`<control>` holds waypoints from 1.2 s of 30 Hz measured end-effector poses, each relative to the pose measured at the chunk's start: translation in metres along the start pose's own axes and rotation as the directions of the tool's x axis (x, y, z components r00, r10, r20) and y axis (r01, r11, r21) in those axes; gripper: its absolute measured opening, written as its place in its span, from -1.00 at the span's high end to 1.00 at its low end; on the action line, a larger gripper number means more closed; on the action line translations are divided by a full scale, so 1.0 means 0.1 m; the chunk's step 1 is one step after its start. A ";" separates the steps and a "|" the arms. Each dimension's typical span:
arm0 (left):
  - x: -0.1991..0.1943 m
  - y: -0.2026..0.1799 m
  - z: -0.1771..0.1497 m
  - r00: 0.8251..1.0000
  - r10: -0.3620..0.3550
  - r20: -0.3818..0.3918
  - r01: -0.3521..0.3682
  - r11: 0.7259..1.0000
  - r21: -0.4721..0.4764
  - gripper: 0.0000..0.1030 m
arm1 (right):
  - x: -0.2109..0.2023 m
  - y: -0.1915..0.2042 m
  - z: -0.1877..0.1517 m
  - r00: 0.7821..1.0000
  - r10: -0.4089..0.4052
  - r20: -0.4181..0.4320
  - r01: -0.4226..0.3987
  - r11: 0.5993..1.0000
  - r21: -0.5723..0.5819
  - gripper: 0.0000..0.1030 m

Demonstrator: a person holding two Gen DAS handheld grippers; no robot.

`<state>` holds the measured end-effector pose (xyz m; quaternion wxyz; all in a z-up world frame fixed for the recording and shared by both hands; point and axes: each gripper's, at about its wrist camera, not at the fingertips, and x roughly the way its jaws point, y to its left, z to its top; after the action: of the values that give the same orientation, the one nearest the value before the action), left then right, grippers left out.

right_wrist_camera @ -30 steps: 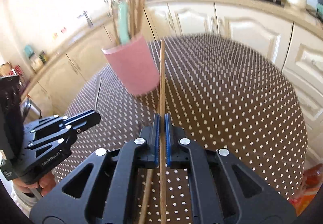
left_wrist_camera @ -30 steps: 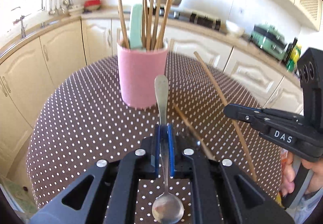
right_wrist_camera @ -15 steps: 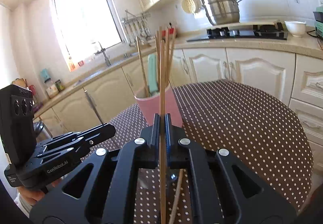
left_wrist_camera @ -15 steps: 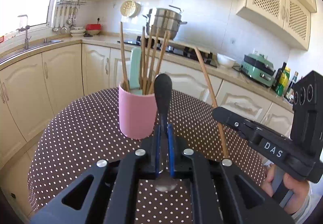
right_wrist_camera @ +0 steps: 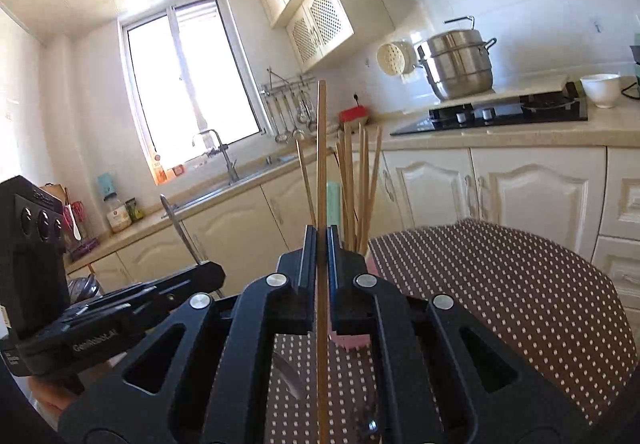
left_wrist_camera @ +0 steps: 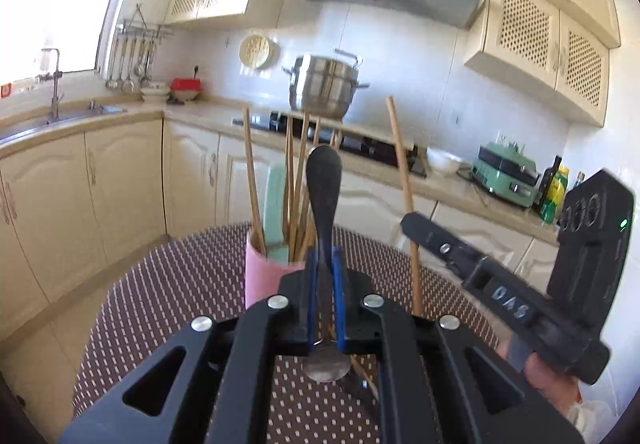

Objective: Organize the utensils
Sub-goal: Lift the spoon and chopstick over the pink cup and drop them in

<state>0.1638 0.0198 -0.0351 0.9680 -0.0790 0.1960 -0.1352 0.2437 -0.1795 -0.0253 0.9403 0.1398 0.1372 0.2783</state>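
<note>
The round tabletop [left_wrist_camera: 168, 296], under a brown cloth with white dots, carried the pink cup [left_wrist_camera: 262, 276] toward its far edge, on the side nearest the cabinets [left_wrist_camera: 120, 180]. Most of the cloth to the right of the cup lay bare, out to the curved edge facing the stove counter [right_wrist_camera: 520, 132]. The cup stood upright and held a loose bundle of wooden chopsticks [left_wrist_camera: 294, 180] leaning outward, with a pale green handle [left_wrist_camera: 276, 204] among them.

My left tongs [left_wrist_camera: 324, 272] were narrow, clamped on a metal spoon [left_wrist_camera: 325, 180]. Its handle stood up past the blue pads in front of the cup, and its bowl hung below the jaws, over the cloth. My right tongs [right_wrist_camera: 321, 248] were clamped just as narrow on a single wooden chopstick [right_wrist_camera: 321, 164], which stood nearly upright, its top above the bundle in the cup and its lower end running down between the tong arms. In the right view the cup sat just behind those jaws, mostly hidden by them.

The two tongs were side by side above the near half of the tabletop, close but apart, both off the cloth.
</note>
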 end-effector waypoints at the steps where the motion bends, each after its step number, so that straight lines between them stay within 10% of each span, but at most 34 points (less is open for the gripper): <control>1: -0.01 0.00 0.06 1.000 0.001 0.015 -0.001 1.000 0.004 0.86 | 0.02 0.01 0.03 1.000 0.000 0.013 0.000 1.000 -0.003 0.89; 17: 0.45 0.09 0.81 0.993 0.067 0.099 -0.072 0.996 0.043 0.86 | 0.69 0.01 0.43 0.987 -0.008 0.161 0.013 1.000 -0.025 0.89; 36: 1.28 0.56 0.48 0.998 0.056 0.003 -0.056 0.996 -0.074 0.84 | 1.14 -0.17 0.27 0.987 -0.047 0.152 0.052 0.998 -0.034 0.89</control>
<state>0.3093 0.0405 -0.0489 0.9683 -0.1096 0.2008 -0.1004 0.3530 -0.1345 -0.0270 0.9571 0.1393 0.0637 0.2461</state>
